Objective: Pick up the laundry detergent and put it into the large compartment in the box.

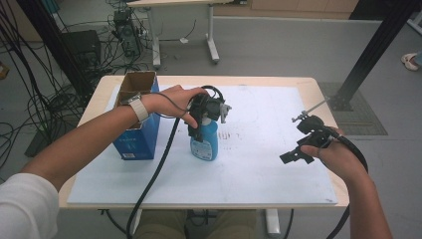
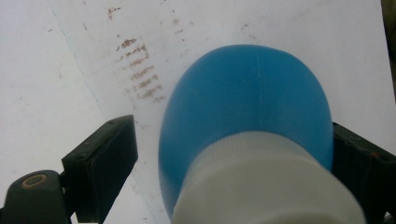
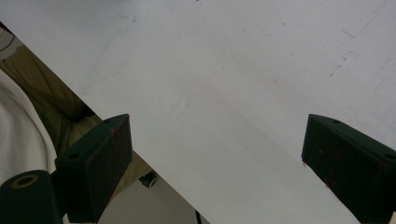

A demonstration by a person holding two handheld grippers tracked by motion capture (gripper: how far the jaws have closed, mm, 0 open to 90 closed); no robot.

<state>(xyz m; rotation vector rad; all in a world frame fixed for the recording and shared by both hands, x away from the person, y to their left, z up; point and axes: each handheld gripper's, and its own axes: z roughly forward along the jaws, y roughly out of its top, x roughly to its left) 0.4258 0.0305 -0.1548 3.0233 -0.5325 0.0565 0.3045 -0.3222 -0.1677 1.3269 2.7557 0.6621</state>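
Upright blue bottle (image 2: 243, 107) straight below left tool (image 1: 205, 115), jaws apart astride it; right tool (image 1: 301, 149) released, far off.

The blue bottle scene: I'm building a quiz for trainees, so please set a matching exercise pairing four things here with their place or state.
Things:
1. blue bottle
2. cardboard box
3. left gripper
4. right gripper

Place or state:
A. jaws wide open over bare white board
B. stands open-topped at the table's left
C. upright, white cap, mid-table
D. jaws open on either side of the bottle

Pairs: 1-C, 2-B, 3-D, 4-A
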